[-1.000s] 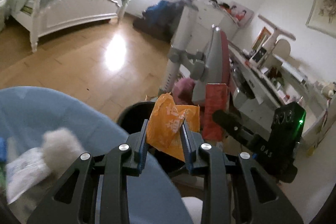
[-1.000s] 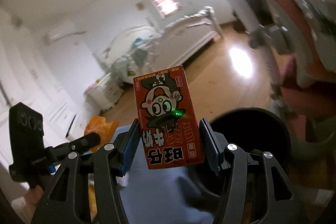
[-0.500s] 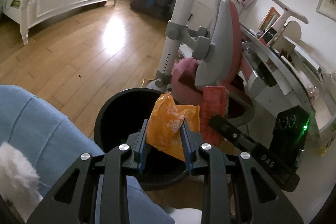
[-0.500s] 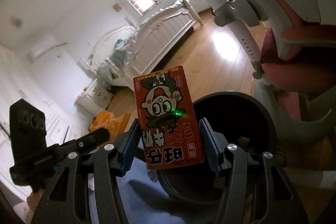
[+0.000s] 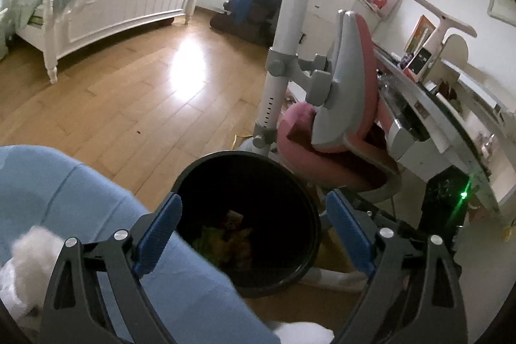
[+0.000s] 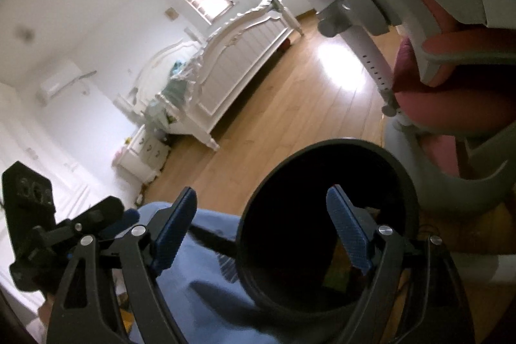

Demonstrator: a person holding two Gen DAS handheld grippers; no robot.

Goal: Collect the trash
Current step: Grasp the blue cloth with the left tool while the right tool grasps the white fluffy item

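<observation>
A round black trash bin [image 5: 200,173] stands on the wooden floor; it also shows in the right wrist view [image 6: 322,150]. Wrappers [image 5: 232,234] lie in its bottom, orange and green among them. My left gripper [image 5: 254,218] is open and empty, held right above the bin's mouth. My right gripper [image 6: 261,211] is open and empty too, over the bin's near rim. A dark red packet [image 6: 338,266] shows deep inside the bin in the right wrist view.
A blue cushion [image 5: 48,192] with white fluff [image 5: 29,250] lies left of the bin. A pink and grey chair [image 5: 342,105] stands right behind it, beside a cluttered desk [image 5: 451,118]. A white bed [image 5: 106,8] is far left across the floor.
Both grippers opened over the bin. The orange wrapper left my left gripper and the red packet left my right gripper; both dropped into the bin.
</observation>
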